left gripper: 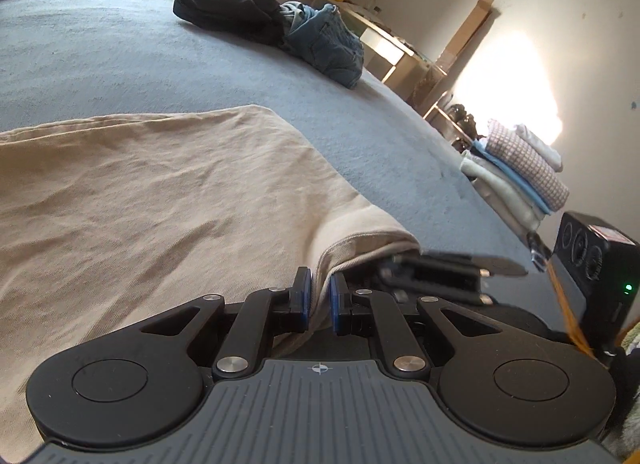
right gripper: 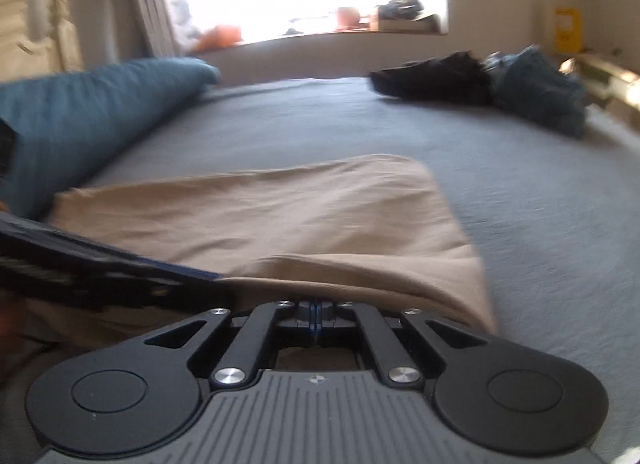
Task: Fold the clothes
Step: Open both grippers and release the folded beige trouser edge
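- Here the left gripper [left gripper: 320, 298] has its blue pads pinched on a bunched edge of the tan cloth [left gripper: 160, 200], a fold standing up between them.
- The right gripper [right gripper: 316, 314] is clenched tight, pads together, right at the near hem of the same cloth; whether fabric is caught between them cannot be told.
- In the left wrist view the right gripper shows blurred just beside the pinched fold.
- The cloth lies spread flat on the grey bed cover [left gripper: 120, 48].
- A dark garment [left gripper: 232, 14] and jeans [left gripper: 332, 44] lie heaped together at the far edge.
- A blue pillow [right gripper: 92, 104] rests near the headboard.
- Folded laundry [left gripper: 516, 172] is stacked beside the bed.
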Available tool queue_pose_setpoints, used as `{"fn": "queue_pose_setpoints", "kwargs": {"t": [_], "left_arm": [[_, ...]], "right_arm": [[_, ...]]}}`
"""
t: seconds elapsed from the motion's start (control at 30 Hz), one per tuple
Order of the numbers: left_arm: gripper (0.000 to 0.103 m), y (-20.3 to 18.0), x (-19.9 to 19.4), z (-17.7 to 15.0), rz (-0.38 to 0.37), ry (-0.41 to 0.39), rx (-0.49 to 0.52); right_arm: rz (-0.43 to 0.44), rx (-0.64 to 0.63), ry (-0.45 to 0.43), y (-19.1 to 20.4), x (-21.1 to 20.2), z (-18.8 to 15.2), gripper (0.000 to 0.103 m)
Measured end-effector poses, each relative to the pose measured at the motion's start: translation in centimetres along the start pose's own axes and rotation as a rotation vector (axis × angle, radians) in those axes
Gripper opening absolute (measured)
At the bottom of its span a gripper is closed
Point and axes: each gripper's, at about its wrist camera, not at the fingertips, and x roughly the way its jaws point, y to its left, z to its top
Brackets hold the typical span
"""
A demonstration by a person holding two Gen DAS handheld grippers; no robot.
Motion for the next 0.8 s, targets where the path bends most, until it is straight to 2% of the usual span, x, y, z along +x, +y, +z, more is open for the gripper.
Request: {"fn": "queue_pose_setpoints", "kwargs": {"t": [0.2,0.3,0.4,0.47,0.6,0.73,0.8], "left_arm": [[0.008,0.2,-0.1,-0.1,-0.002,0.016,-0.008],[0.008,0.4,0.1,-0.3,-0.005,0.014,-0.016],[0.008,0.5,0.4,-0.6,-0.003,0.013,-0.022],[0.008,0.3,0.6,-0.9,0.005,0.016,-0.007],[0.008,-0.5,1.1,-1.4,0.046,0.026,0.081],[0.009,-2.2,1.5,-1.9,0.114,0.036,0.236],[0.01,-2.8,1.4,-2.2,0.139,0.038,0.294]], "right_arm": [[0.039,-0.048,0.03,1.7,2.8,-1.1,0.0],[0.034,-0.006,0.033,1.0,1.6,-0.7,0.0],[-0.032,0.032,0.014,-0.1,-0.7,-0.4,0.0],[-0.127,0.0,0.013,-0.5,-0.8,-0.5,0.0],[-0.301,-0.079,0.042,-1.6,1.5,-0.4,0.0],[-0.32,-0.061,0.096,-2.2,0.8,0.0,0.0],[-0.26,0.02,0.163,-3.3,-0.9,0.8,0.001]]}}
